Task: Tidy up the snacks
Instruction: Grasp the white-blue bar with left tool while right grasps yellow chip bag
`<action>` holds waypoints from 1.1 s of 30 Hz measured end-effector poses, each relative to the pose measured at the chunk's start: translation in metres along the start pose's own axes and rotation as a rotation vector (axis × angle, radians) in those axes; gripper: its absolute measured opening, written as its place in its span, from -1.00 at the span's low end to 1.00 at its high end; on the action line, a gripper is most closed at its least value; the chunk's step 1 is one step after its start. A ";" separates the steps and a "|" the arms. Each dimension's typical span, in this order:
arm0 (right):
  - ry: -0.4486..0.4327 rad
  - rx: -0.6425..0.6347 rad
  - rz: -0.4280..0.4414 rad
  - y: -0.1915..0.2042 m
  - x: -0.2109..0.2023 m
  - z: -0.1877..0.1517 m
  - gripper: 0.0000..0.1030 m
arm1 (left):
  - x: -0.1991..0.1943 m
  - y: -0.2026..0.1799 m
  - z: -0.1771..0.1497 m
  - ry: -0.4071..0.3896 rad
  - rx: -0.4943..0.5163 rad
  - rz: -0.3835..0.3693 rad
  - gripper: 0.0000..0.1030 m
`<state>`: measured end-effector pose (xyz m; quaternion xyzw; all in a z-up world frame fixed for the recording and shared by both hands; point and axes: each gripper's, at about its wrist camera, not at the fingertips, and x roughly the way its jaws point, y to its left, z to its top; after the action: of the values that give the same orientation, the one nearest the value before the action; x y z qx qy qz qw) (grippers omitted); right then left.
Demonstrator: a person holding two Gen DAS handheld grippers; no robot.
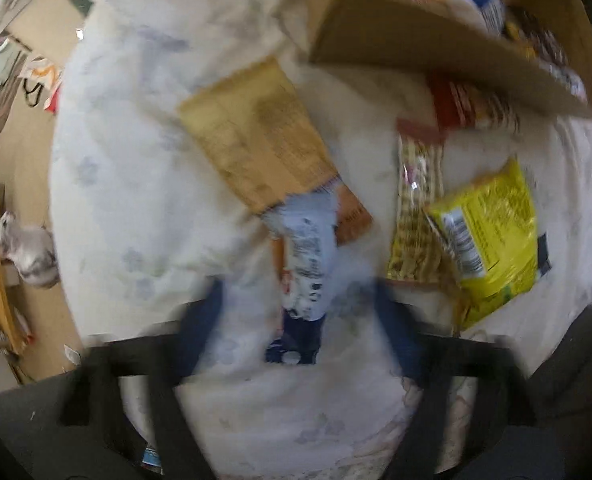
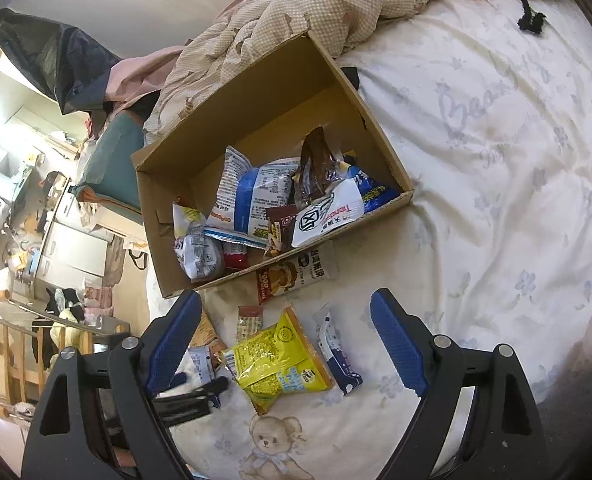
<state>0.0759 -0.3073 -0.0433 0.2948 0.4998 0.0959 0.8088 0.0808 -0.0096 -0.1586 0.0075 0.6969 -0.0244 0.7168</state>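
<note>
Loose snacks lie on the white bedsheet (image 1: pixel 135 160) beside a cardboard box (image 2: pixel 255 92) that holds several packets. The left wrist view is blurred. My left gripper (image 1: pixel 298 320) points down with its blue fingers (image 1: pixel 199 320) wide apart, either side of a white-and-blue packet (image 1: pixel 306 264) that partly lies on a tan packet (image 1: pixel 255 140). To its right are a clear packet (image 1: pixel 416 208) and a yellow bag (image 1: pixel 492 236). My right gripper (image 2: pixel 291 344) hovers open over the yellow bag (image 2: pixel 275 360), holding nothing. The left gripper (image 2: pixel 199 394) shows as a dark blur at lower left.
A white-and-blue bar (image 2: pixel 336 352) lies right of the yellow bag, and a brown-and-white packet (image 2: pixel 296 274) rests against the box's front wall. A rumpled checked quilt (image 2: pixel 316 4) is piled behind the box. The bed's edge drops to a cluttered floor (image 2: pixel 35 240) on the left.
</note>
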 end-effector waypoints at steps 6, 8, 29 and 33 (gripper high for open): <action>0.003 -0.002 0.010 -0.001 -0.002 -0.001 0.72 | -0.068 -0.004 -0.026 -0.122 0.025 -0.127 -0.73; 0.018 -0.001 0.014 0.000 0.003 -0.001 0.72 | -0.086 -0.003 -0.032 -0.195 0.025 -0.125 -0.72; 0.447 -0.318 -0.090 0.060 0.129 -0.054 1.00 | -0.102 0.019 -0.008 -0.303 -0.126 -0.120 -0.72; 0.512 -0.502 -0.222 0.071 0.157 -0.080 1.00 | -0.098 0.018 -0.005 -0.311 -0.120 -0.097 -0.72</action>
<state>0.0926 -0.1487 -0.1469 -0.0019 0.6755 0.1978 0.7103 0.0736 0.0111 -0.0610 -0.0728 0.5774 -0.0179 0.8130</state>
